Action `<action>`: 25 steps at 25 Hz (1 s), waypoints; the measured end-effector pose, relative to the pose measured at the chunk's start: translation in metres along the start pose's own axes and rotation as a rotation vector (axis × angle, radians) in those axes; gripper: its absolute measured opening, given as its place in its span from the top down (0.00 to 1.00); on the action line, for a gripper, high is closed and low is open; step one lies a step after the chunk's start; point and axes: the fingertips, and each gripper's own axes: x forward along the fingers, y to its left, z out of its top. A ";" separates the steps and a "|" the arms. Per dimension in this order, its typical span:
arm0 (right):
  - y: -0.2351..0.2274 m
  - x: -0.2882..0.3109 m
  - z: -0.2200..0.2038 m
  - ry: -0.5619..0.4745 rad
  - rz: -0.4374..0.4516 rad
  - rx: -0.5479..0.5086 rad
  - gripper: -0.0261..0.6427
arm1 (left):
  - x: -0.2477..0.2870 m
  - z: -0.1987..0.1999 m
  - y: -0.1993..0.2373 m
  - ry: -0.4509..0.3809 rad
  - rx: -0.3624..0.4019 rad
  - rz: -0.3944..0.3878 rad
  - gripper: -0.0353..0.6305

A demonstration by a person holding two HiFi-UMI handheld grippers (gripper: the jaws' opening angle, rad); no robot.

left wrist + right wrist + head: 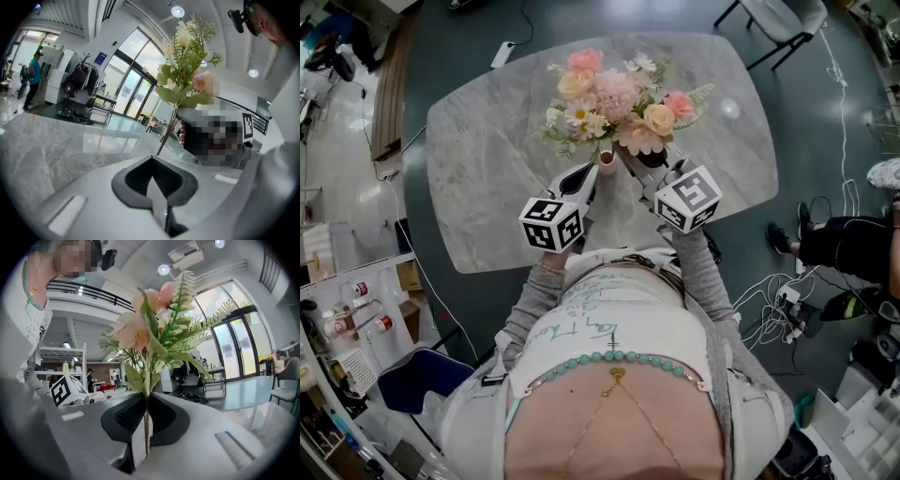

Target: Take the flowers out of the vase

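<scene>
A bouquet of pink, cream and white artificial flowers [614, 98] stands over a small brown-rimmed vase [607, 157] on the marble table [487, 169]. My right gripper [649, 167] comes in from the right and is shut on the stems just above the vase. In the right gripper view the stems [146, 427] run between the closed pads of the right gripper [145, 401], with the blooms [145, 329] above. My left gripper [589, 173] lies beside the vase on its left. In the left gripper view this gripper [152, 161] has its jaws together, the flowers [185, 70] rise just beyond them, and the vase is hidden.
A chair [783, 19] stands beyond the table's far right corner and a blue seat [417, 380] at the near left. A seated person's legs [844, 244] and floor cables [769, 300] are at the right. Shelving [347, 319] lines the left.
</scene>
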 end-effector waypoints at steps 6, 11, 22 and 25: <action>-0.002 -0.004 0.019 -0.015 0.012 -0.017 0.89 | 0.004 0.007 -0.008 0.000 0.006 0.003 0.95; -0.001 -0.004 0.026 -0.021 0.028 -0.022 0.89 | 0.006 0.008 -0.011 -0.009 0.009 0.006 0.95; 0.008 -0.010 0.037 -0.030 0.058 -0.039 0.89 | 0.004 0.007 -0.022 -0.015 0.023 0.014 0.95; 0.008 -0.012 0.039 -0.029 0.062 -0.044 0.89 | 0.005 0.007 -0.024 -0.012 0.021 0.012 0.95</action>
